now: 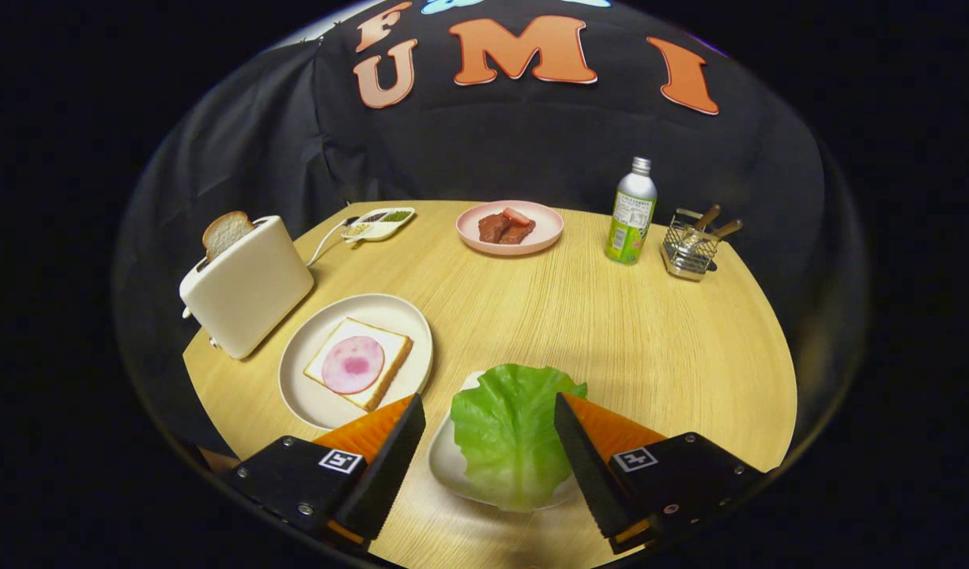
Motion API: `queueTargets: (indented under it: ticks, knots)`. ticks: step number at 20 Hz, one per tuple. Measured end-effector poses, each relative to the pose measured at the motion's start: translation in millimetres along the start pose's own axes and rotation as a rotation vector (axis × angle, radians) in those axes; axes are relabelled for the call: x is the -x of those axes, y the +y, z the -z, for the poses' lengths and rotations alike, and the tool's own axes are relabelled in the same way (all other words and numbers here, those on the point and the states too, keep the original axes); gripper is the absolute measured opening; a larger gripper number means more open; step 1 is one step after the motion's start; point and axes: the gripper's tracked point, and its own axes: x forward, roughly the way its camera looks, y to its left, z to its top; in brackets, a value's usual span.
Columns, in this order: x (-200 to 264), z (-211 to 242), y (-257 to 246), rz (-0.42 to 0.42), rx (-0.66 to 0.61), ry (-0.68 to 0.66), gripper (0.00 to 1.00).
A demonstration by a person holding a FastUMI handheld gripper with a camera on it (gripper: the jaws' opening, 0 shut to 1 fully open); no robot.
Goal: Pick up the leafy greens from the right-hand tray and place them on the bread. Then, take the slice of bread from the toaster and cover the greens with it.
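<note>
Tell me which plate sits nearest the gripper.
The white plate under the lettuce, between the open gripper's fingers; the others lie beyond.

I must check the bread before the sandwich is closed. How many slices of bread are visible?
2. One bread slice lies on the cream plate, carrying a round ham slice. The other slice stands in the toaster. The gripper jaws are open around the lettuce.

Round wood table [611, 332]; on it: toaster [246, 284], 2 plates [311, 395] [510, 227], condiment tray [378, 224], bottle [631, 212], wire caddy [690, 249], greens' tray [446, 466]
</note>
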Motion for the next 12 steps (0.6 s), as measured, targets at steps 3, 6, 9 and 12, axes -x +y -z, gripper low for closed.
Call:
queueTargets:
  ticks: [3, 6, 9, 12]
  knots:
    - [-13, 16, -5, 0.012, 0.009, 0.063, 0.99]
    - [-25, 28, -10, 0.024, 0.004, 0.106, 0.99]
    - [-36, 40, -16, 0.045, -0.015, 0.150, 0.98]
    - [-42, 50, -17, 0.061, -0.025, 0.183, 0.94]
